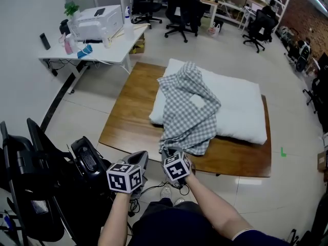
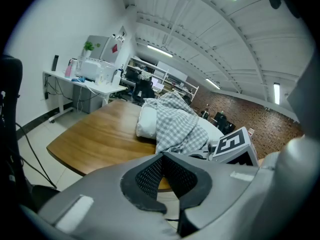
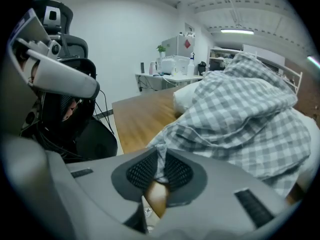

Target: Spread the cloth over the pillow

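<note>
A grey-and-white checked cloth (image 1: 188, 106) lies bunched across the left part of a white pillow (image 1: 236, 104), its lower end hanging over the near edge of the wooden platform (image 1: 130, 111). My right gripper (image 1: 170, 151) is at that lower end, and in the right gripper view (image 3: 161, 158) its pads pinch a corner of the cloth (image 3: 240, 114). My left gripper (image 1: 140, 159) hovers just to its left, off the platform's front edge. Seen in the left gripper view (image 2: 162, 158), its jaws are shut with nothing between them, and the cloth (image 2: 175, 124) lies ahead.
A black office chair and cabled equipment (image 1: 36, 188) crowd my left side. A white desk with a printer (image 1: 100, 22) stands beyond the platform's far left corner. More chairs (image 1: 179, 9) and desks line the back. Tiled floor surrounds the platform.
</note>
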{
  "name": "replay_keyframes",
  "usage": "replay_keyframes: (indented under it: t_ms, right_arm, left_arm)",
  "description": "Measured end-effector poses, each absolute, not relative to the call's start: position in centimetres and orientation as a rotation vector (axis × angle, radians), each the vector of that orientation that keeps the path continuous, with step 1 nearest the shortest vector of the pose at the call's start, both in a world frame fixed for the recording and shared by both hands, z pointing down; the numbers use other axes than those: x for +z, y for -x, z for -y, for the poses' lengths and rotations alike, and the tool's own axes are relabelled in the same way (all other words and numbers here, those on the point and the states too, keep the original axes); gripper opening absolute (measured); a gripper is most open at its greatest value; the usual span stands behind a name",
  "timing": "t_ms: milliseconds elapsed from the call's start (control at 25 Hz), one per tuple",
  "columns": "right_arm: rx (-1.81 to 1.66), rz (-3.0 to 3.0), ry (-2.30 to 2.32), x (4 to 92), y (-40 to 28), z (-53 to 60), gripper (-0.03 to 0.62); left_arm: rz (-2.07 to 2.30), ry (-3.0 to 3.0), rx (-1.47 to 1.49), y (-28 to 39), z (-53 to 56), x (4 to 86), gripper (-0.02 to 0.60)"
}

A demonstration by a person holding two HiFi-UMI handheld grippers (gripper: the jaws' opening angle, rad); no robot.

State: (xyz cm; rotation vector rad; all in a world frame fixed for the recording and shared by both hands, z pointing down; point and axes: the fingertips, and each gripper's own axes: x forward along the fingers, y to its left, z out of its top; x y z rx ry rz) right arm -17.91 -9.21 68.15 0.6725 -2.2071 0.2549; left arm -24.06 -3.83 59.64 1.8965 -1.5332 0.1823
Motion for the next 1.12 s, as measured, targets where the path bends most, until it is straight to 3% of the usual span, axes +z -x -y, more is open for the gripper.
replay_keyframes:
  t_ms: [400, 1120]
  right_arm:
    - [0.285, 2.362, -0.865, 59.2, 14.6, 14.3, 0.037]
    - [0.290, 2.400, -1.491, 45.9, -4.4, 25.4, 0.034]
  left_arm:
    - [1.496, -1.955, 0.155, 22.8, 6.2, 58.3, 0.000]
    - [1.386, -2.197, 0.200, 14.2, 13.9, 52.4, 0.000]
